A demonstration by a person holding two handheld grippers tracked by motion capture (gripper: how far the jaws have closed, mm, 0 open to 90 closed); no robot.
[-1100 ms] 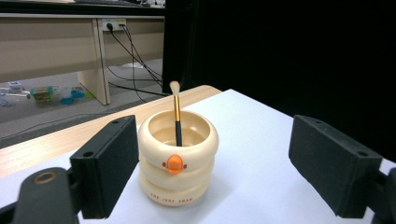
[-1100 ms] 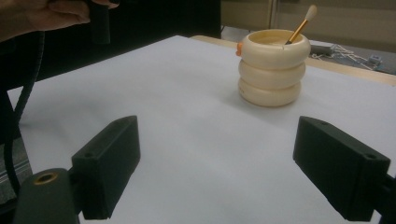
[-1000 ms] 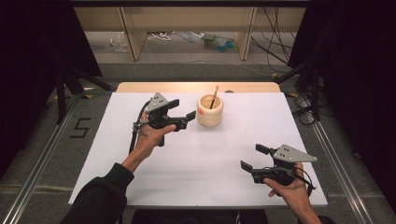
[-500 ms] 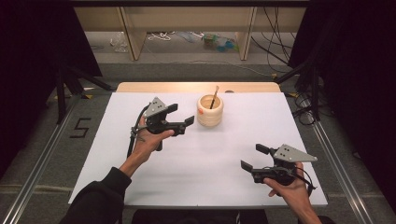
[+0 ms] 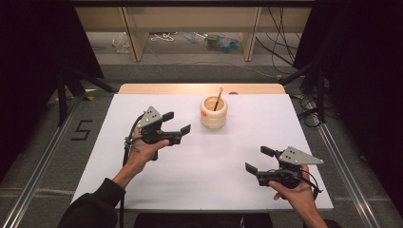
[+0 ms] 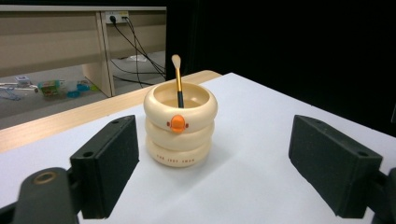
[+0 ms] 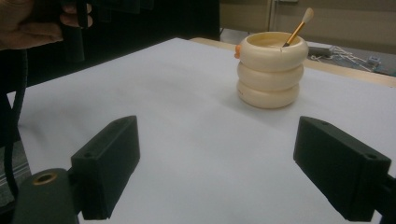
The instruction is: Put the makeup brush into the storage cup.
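Nearest to me, my right gripper point(image 5: 253, 160) hovered low over the near right part of the white counter point(image 5: 223, 156), its fingers point(image 7: 106, 165) spread wide with nothing but bare counter between them. Farther out on my left side, my left gripper point(image 5: 177, 122) was held above the counter with its fingers point(image 6: 109, 164) just as wide apart and empty, aimed toward the pot point(image 5: 213, 112) and close beside it without touching. That cream pot, shaped like three stacked rings with a small orange knob point(image 6: 177, 123) on its upper ring, stood upright at the far middle of the counter, near the wooden back edge. A thin brush point(image 6: 178, 81) leaned inside it, pale tip up above the rim.
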